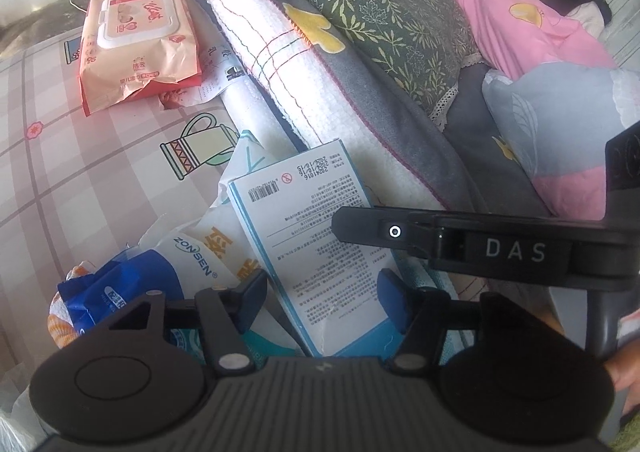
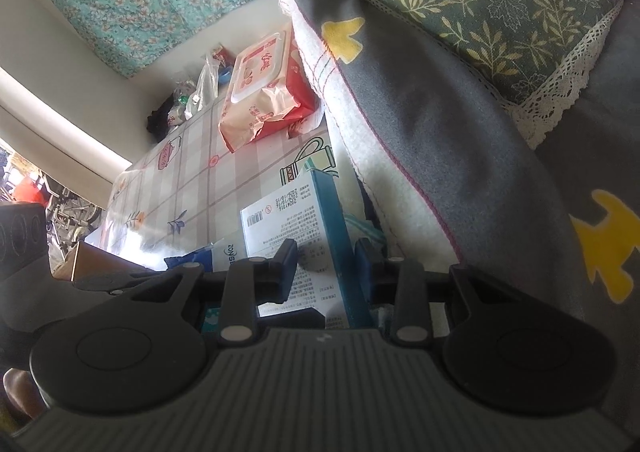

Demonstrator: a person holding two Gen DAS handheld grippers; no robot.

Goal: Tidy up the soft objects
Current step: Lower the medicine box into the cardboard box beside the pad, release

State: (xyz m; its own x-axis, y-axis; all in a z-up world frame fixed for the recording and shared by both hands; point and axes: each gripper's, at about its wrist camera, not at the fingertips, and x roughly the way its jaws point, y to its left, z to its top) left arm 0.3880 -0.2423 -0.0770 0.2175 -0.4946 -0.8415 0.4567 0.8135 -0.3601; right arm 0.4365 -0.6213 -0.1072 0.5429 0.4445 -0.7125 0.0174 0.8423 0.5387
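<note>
Progress: early, packs still scattered on bed | left gripper: fingers straddle white-blue box, contact unclear | right gripper: same box, grip unclear | wipes pack unsorted

"ZONSEN" marks the white pouch; "DAS" marks the right claw.

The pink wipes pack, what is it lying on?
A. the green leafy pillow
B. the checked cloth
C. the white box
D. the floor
B: the wipes pack lies flat on the checked cloth, off to the side of the leafy pillow and far beyond the white box.
</note>
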